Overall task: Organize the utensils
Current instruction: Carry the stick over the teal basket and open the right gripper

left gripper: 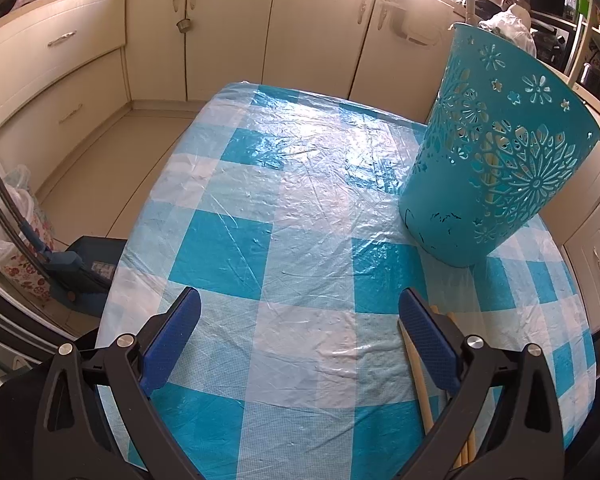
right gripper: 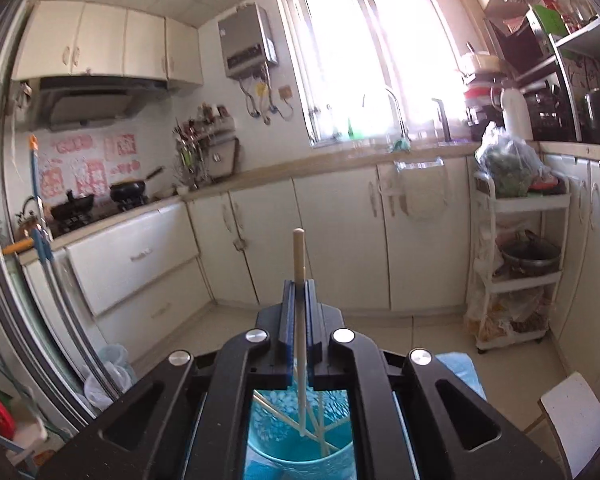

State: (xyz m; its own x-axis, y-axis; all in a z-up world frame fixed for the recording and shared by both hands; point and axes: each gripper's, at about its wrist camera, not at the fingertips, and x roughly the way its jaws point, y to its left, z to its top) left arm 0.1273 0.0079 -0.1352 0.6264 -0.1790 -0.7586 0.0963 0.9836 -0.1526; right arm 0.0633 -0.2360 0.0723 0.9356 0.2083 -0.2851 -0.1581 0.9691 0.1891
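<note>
A teal perforated utensil basket (left gripper: 496, 160) stands on the blue-and-white checked table (left gripper: 292, 208) at the right. My left gripper (left gripper: 300, 308) is open and empty, low over the table. Wooden chopsticks (left gripper: 424, 396) lie on the cloth under its right finger. My right gripper (right gripper: 299, 284) is shut on a wooden chopstick (right gripper: 299, 256), held upright above the basket (right gripper: 300, 436), whose inside shows below between the gripper's arms. Several chopsticks (right gripper: 280, 416) lean inside the basket.
Cream kitchen cabinets (left gripper: 228, 36) run behind the table. A white rack trolley (right gripper: 516, 264) stands at the right. A blue box (left gripper: 88, 268) and bags sit on the floor left of the table. A white chair (right gripper: 576, 420) is at the lower right.
</note>
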